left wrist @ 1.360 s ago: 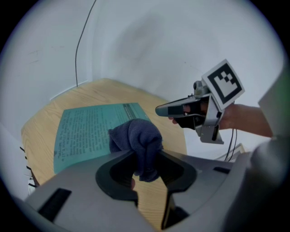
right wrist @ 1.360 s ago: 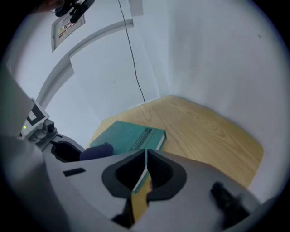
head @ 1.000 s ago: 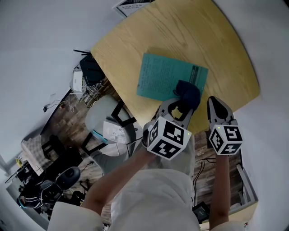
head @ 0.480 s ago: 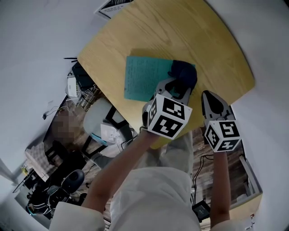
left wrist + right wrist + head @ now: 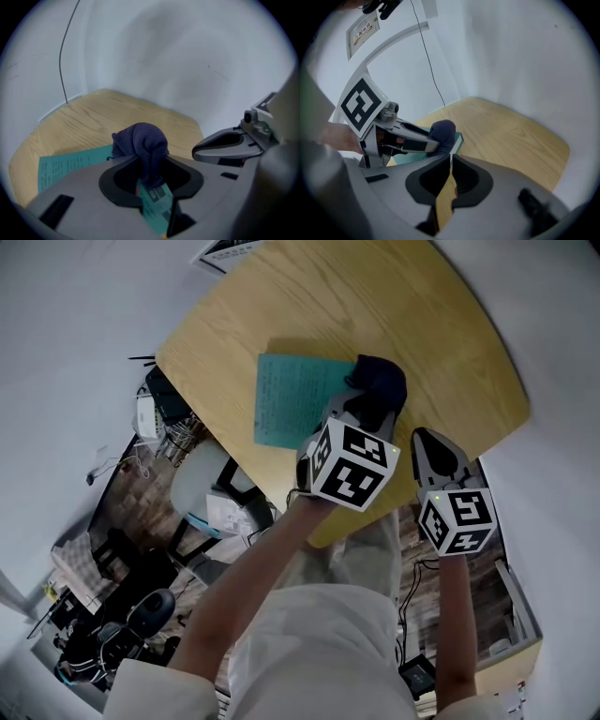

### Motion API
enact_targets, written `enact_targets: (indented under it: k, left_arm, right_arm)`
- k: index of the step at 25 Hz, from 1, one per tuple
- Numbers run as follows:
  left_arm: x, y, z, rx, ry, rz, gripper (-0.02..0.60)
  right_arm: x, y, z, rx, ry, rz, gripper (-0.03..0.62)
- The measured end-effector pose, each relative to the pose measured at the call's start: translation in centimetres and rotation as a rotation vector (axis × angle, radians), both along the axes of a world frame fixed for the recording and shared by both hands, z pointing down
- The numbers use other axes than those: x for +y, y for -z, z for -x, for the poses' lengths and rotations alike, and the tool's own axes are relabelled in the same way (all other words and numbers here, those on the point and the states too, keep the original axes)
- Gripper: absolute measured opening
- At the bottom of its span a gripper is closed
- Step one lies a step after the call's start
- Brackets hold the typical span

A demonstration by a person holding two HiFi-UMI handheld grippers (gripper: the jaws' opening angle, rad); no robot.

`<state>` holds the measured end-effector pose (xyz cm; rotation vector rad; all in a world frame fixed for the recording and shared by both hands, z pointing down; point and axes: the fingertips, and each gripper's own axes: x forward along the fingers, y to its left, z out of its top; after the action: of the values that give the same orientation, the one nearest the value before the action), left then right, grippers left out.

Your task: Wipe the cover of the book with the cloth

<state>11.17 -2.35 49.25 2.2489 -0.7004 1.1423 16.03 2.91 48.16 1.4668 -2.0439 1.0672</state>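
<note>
A teal book (image 5: 291, 404) lies flat on the round wooden table (image 5: 441, 343). A dark blue cloth (image 5: 380, 385) is bunched on the book's right end, at its far corner. My left gripper (image 5: 364, 413) is shut on that cloth and presses it onto the cover. In the left gripper view the cloth (image 5: 140, 143) bulges up from between the jaws, with the book (image 5: 65, 164) stretching to the left. My right gripper (image 5: 427, 442) is shut on nothing and hangs over the table's near edge, right of the left one. The right gripper view shows the cloth (image 5: 443, 131) and the left gripper (image 5: 436, 146).
A printed sheet (image 5: 230, 251) lies at the table's far left corner. Left of and below the table are a pale chair (image 5: 202, 484), cables and boxes on the wooden floor (image 5: 131, 502). A white wall stands beyond the table (image 5: 164, 51).
My left gripper has slid the cloth away from me along the book's right end, from the near side to the far corner. The right gripper has kept its place beside it.
</note>
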Motion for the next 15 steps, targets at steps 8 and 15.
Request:
enact_targets:
  k: [8, 15]
  left_arm:
    - [2.9, -0.1, 2.0, 0.001, -0.008, 0.023, 0.144]
    - [5.8, 0.1, 3.4, 0.004, -0.027, 0.040, 0.144]
  right_arm:
    - [-0.1, 0.4, 1.0, 0.007, 0.006, -0.007, 0.034]
    - [0.8, 0.5, 2.3, 0.017, 0.009, -0.004, 0.034]
